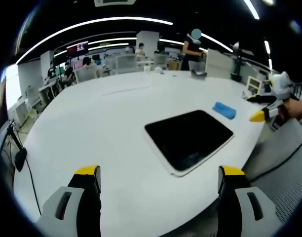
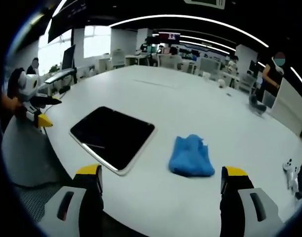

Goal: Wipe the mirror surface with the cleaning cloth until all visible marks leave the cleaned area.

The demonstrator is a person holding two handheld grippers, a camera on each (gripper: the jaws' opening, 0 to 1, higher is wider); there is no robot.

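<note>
The mirror is lying flat on the white desk, close to the desk's near edge in the right gripper view, its dark face pointing up and a pale rim running round it. The cleaning cloth is sitting crumpled in a small blue heap just beside the mirror, apart from it, also near that edge. In the left gripper view the mirror is lying near the desk's edge, with the cloth beyond its far corner.

The right tongs are hanging spread wide and holding nothing, short of the cloth and above the desk's edge. The left tongs are likewise spread and empty, facing the mirror from the other side. Each pair is also showing small at the rim of the other's view, left tongs and right tongs.

Wiping is not yet begun; a faint streak is showing on the glass near its near corner.

The cloth is looking soft, light and limp, so it will probably fold and drag rather than slide as one piece; pinching the raised bunch at the top of the heap seems safest. The mirror is looking stiff, smooth and breakable, and likely to skate on the desk under a sideways wipe, so steadying it at the rim, not the glass, seems wise.
</note>
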